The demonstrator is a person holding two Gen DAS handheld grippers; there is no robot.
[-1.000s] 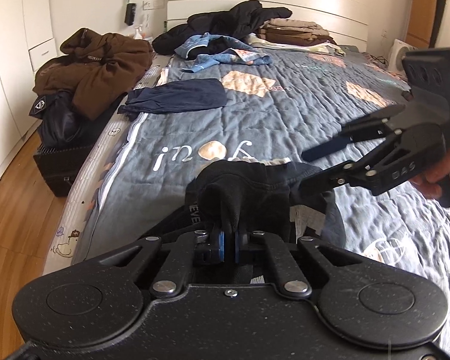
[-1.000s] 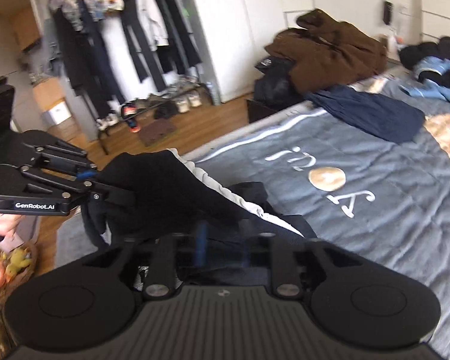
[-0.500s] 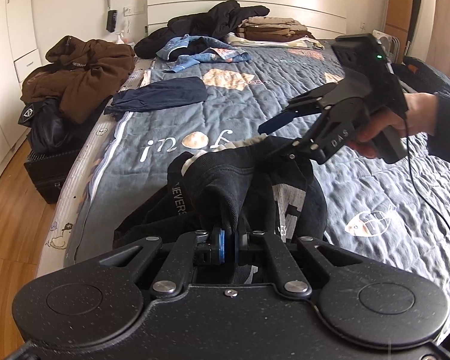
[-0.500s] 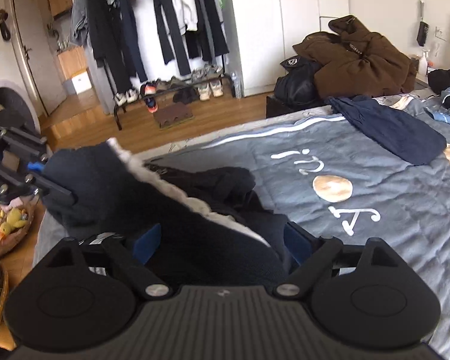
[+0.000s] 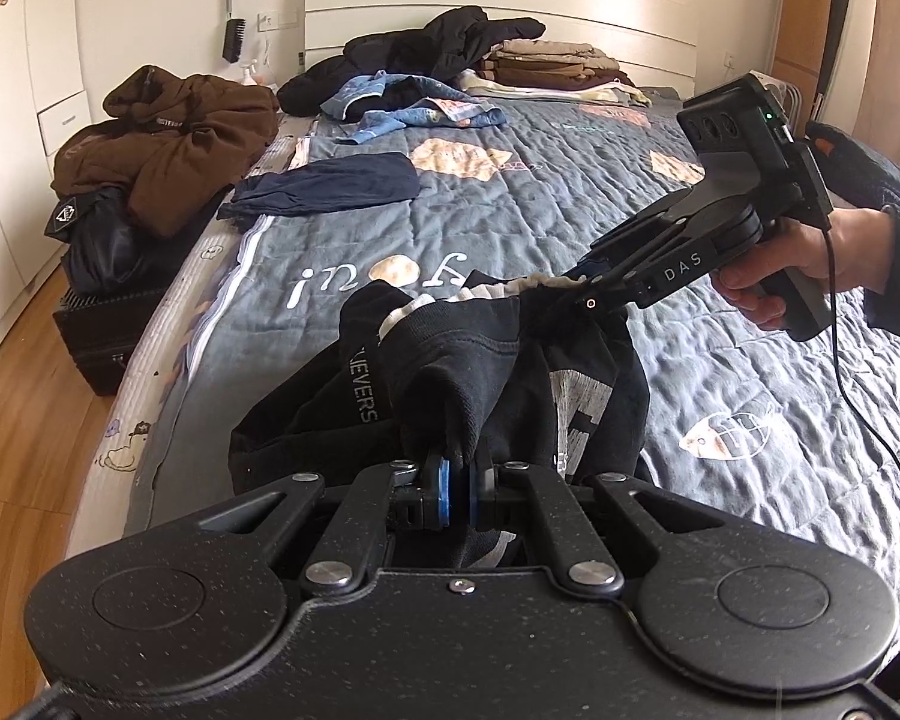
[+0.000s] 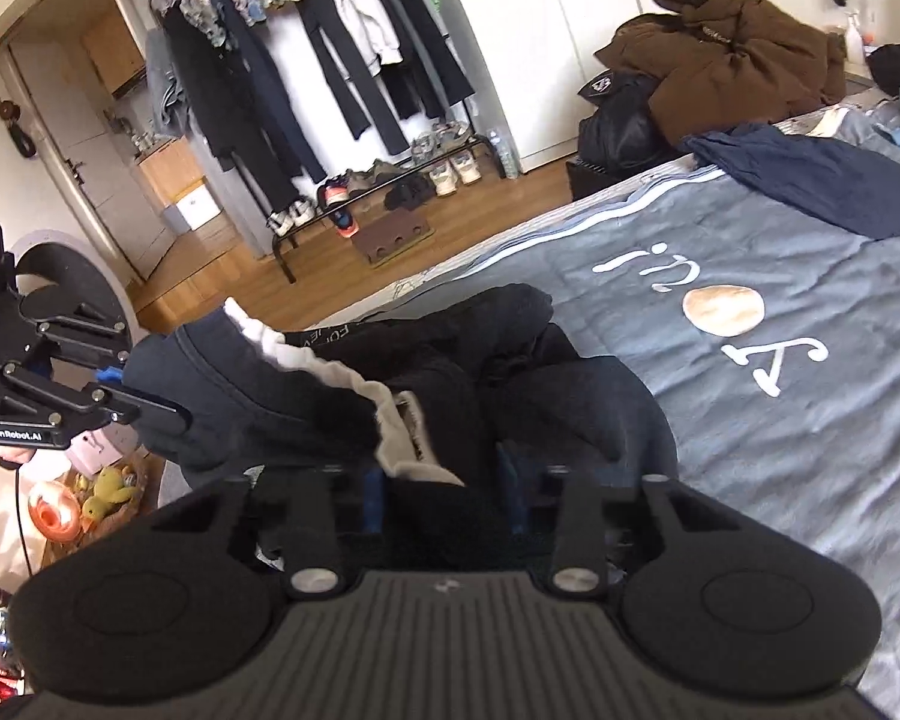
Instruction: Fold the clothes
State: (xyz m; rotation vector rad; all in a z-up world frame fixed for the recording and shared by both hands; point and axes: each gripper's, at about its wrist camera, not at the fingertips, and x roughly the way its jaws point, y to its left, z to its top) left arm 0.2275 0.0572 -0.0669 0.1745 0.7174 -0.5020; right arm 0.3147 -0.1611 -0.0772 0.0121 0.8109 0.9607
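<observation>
A black sweatshirt (image 5: 450,360) with white fleece lining and a grey print hangs bunched over the near end of the bed. My left gripper (image 5: 457,489) is shut on a fold of it, the blue pads pinching the cloth. In the right wrist view the left gripper (image 6: 144,402) holds the sweatshirt (image 6: 510,372) from the left side. My right gripper (image 6: 444,504) is shut on a thick bunch of the black cloth near the white lining. Seen from the left wrist, the right gripper (image 5: 576,294) grips the hem, with a hand on its handle.
The grey-blue quilt (image 5: 570,210) carries a flat navy garment (image 5: 330,186), a blue garment (image 5: 414,108), a black jacket pile (image 5: 438,42) and a folded stack (image 5: 552,66). A brown coat (image 5: 168,126) lies over a bedside case. A clothes rack (image 6: 330,60) stands past the bed.
The right gripper stood wide open half a second ago and has since closed on the sweatshirt's hem. The left gripper kept its hold. The cloth is drawn out between the two.
</observation>
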